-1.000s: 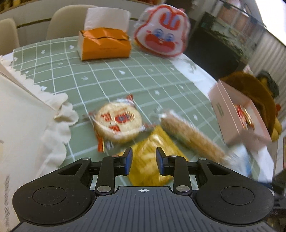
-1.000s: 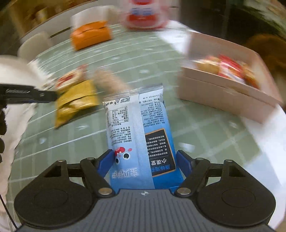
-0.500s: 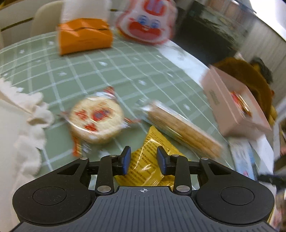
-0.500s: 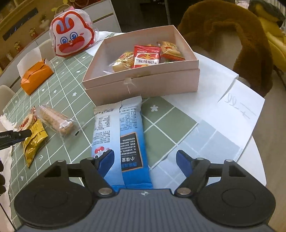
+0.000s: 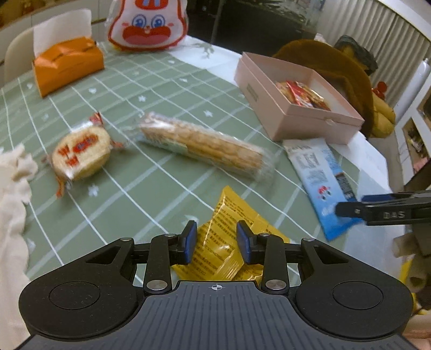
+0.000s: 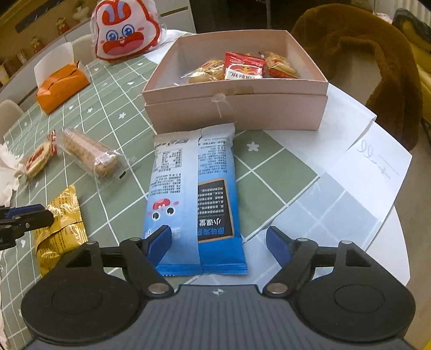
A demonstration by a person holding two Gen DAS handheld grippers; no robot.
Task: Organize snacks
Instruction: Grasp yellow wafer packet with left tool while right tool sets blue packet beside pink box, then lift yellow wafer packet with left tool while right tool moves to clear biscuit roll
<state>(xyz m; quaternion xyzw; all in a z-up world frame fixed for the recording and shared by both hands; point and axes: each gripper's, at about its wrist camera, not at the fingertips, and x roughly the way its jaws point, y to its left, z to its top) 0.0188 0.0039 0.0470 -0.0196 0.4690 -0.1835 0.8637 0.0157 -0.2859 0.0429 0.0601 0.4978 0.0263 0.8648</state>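
A pink box (image 6: 237, 107) holds several wrapped snacks (image 6: 242, 68); it also shows in the left wrist view (image 5: 296, 118). A blue snack packet (image 6: 194, 193) lies flat on the table in front of the box. My right gripper (image 6: 219, 243) is open, its fingers either side of the packet's near end. My left gripper (image 5: 216, 242) is partly open over a yellow packet (image 5: 229, 247), not gripping it. A long clear cracker pack (image 5: 202, 145) and a round rice cracker (image 5: 80, 153) lie beyond it.
An orange tissue box (image 5: 67, 64) and a rabbit-face bag (image 5: 148, 24) stand at the far side. A brown-draped chair (image 6: 363, 59) is behind the box. White papers (image 6: 371, 167) lie at the table's right edge. White cloth (image 5: 13, 202) is at left.
The right gripper opened and let the blue packet down flat in front of the box. The left gripper moved right and nearer, over the yellow packet.
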